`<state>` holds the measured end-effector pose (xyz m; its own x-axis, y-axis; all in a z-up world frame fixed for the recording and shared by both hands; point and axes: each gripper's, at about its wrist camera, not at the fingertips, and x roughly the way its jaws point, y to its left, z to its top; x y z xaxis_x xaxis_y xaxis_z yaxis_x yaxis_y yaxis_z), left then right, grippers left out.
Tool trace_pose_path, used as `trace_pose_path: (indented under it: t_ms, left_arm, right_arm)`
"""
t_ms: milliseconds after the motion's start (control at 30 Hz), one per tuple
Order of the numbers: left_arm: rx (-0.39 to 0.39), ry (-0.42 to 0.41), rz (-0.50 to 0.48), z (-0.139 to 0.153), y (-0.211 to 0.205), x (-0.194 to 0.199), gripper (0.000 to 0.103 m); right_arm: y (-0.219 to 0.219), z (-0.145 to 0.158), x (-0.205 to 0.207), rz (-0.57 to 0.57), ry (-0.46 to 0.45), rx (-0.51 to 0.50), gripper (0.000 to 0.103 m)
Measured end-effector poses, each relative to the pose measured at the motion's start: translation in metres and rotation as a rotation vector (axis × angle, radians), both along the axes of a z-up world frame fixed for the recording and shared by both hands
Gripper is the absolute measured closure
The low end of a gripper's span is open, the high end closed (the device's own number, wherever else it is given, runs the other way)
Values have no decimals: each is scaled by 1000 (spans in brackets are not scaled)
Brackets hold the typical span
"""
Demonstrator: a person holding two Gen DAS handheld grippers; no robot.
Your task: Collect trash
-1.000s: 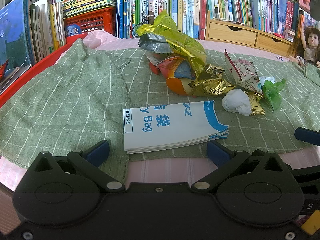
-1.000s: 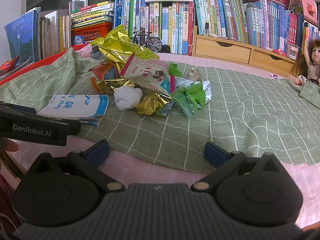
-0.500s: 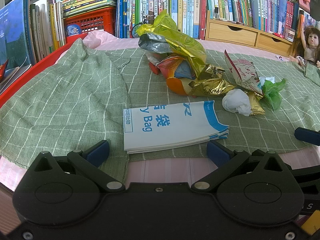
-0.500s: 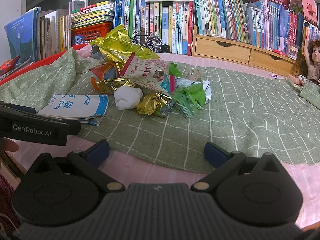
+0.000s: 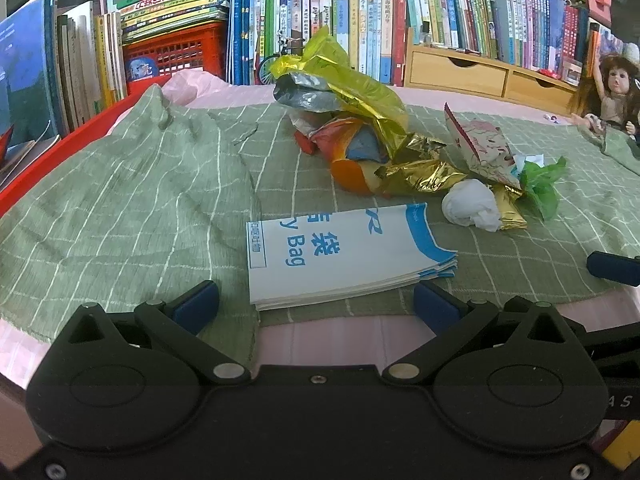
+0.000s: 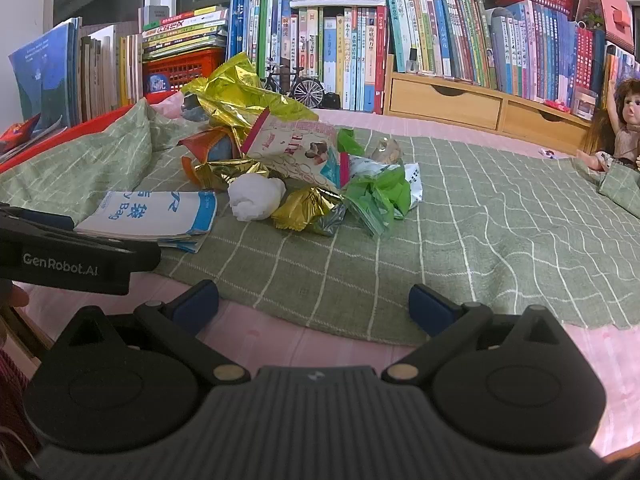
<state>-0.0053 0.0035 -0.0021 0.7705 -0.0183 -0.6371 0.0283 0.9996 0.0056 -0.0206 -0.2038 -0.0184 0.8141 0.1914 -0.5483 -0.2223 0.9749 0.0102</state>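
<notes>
on the green cloth [image 6: 460, 240] sits a trash pile [image 6: 304, 176]; both claws gape wide, empty.

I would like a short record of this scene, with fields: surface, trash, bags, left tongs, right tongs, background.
surface: green checked cloth over a pink cover
trash: one pile with gold foil wrappers, white paper ball, green plastic, printed snack packet
bags: flat stack of white bags with blue print, beside the pile
left tongs: open, empty, just before the bags
right tongs: open, empty, short of the pile
background: books, wooden drawers, doll
</notes>
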Motion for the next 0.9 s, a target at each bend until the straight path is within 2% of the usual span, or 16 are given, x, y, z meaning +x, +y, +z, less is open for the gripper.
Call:
trace_pose_path:
  t_ms: [233,367,500,633,767,900]
  left_arm:
    - [-1,4,24,1,-2,1,0]
    - [-29,12,19,7,1,0,0]
    - [-73,-48,0,20,8,-7,1]
    - [-105,-90,-33,32,11,-12,12]
    - [-122,-99,-49,37,13,-13,26]
    - [-144,-83,-41,35,19,-11,26]
  right_arm:
    - [-4,6,-3,34,17,19,0]
    - [-9,15,-7,41,-9,31,0]
    - [-21,28,1,15,-20,61,1]
    - [-34,40,17,-18,-4,91,9]
    - [-38,46,34,-33,-5,76,16]
    - [-42,46,54,-59,22,103,22]
